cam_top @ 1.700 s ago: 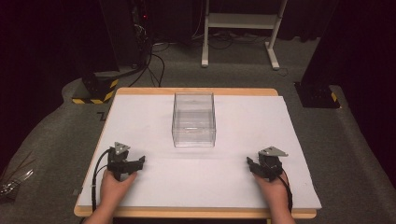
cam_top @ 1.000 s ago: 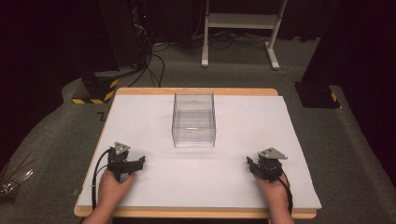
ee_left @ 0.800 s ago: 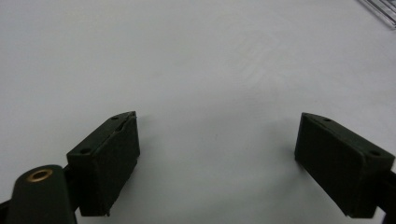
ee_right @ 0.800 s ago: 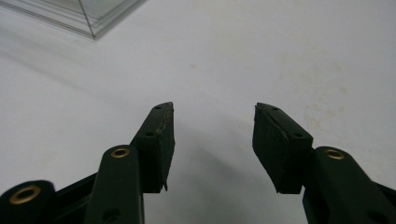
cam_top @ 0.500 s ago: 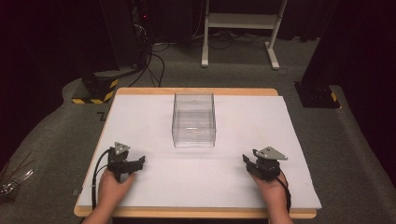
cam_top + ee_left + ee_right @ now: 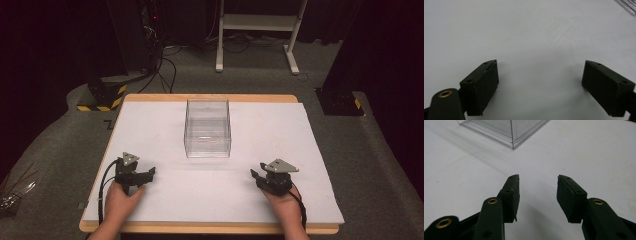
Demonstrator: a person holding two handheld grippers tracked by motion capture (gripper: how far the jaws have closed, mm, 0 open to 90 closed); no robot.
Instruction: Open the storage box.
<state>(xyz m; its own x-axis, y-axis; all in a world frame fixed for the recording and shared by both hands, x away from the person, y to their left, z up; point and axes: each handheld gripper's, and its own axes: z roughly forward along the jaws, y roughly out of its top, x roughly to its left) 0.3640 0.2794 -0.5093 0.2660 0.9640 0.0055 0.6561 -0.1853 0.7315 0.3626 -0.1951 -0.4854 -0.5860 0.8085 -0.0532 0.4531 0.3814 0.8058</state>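
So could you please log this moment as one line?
left gripper: open, empty | right gripper: open, empty | clear box: mid-table, untouched | table

Black-and-yellow striped base (image 6: 100, 100) and white stand (image 6: 257, 30), perhaps a table frame, beyond.

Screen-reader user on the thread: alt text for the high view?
A clear plastic box stands mid-table on a white sheet. Nearer the person, the left gripper and right gripper, both held low over the sheet, flank it without touching it.
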